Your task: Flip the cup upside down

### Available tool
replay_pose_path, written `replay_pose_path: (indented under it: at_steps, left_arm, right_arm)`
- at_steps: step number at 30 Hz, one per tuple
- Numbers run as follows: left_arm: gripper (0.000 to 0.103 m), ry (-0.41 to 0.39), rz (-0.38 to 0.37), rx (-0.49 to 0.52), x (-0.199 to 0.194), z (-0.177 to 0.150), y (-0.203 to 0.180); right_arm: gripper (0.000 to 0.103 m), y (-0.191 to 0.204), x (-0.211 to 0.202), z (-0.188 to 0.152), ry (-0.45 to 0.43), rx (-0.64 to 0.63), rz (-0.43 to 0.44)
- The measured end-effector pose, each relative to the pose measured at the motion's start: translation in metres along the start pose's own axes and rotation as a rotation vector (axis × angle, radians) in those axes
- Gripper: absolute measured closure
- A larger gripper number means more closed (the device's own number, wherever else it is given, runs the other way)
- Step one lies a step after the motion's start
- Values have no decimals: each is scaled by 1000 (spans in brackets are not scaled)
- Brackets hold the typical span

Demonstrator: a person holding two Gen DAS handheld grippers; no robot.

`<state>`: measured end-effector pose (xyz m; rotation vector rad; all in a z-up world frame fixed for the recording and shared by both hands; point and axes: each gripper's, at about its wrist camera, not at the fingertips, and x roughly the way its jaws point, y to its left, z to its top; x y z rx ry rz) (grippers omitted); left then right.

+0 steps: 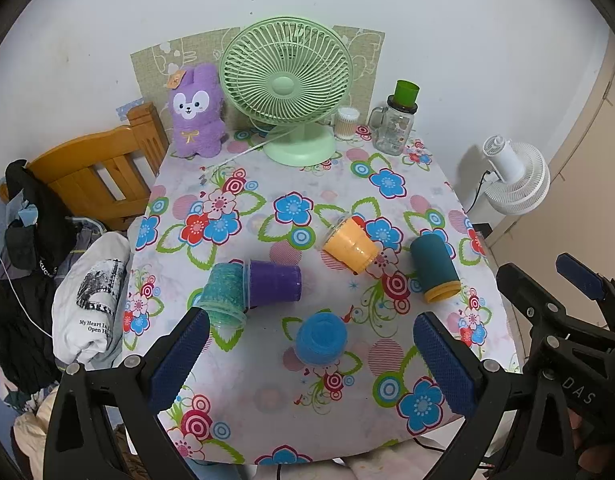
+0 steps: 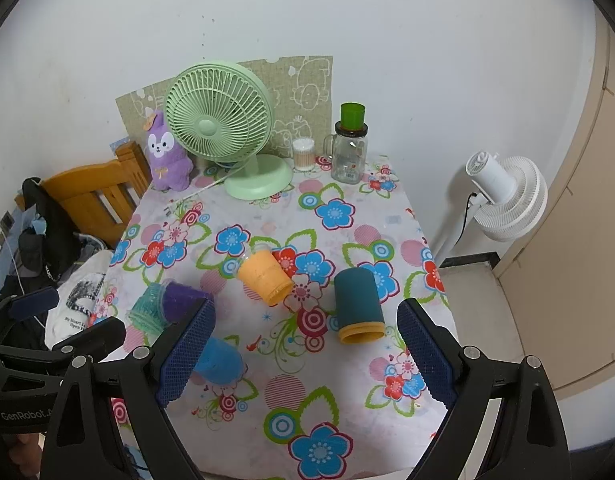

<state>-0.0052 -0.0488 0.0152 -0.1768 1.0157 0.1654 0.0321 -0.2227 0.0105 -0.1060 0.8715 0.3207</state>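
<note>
Several cups lie on the floral tablecloth [image 1: 267, 392]. A blue cup [image 1: 321, 338] stands upside down near the front; it also shows in the right wrist view [image 2: 221, 362]. A purple cup [image 1: 273, 282], a teal glitter cup [image 1: 223, 294], an orange cup [image 1: 349, 245] and a dark teal cup with an orange rim [image 1: 433, 268] lie on their sides. My left gripper [image 1: 311, 364] is open and empty, straddling the blue cup from above. My right gripper [image 2: 307, 356] is open and empty, near the dark teal cup [image 2: 357, 306].
A green desk fan [image 1: 285, 84], a purple plush rabbit [image 1: 195, 114], a swab jar [image 1: 346, 122] and a glass mug with a green cup on top [image 1: 395, 124] stand at the back. A wooden chair [image 1: 99, 172] and clothes are left. A white fan [image 1: 515, 178] stands right.
</note>
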Motion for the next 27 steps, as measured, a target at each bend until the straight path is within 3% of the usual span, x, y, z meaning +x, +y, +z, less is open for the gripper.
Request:
replay_pose_path:
  at_steps: [27]
  left_arm:
    - [0,30,-8,-7,13,5,17]
  right_arm:
    - [9,10,17,-2,42,-6,-1]
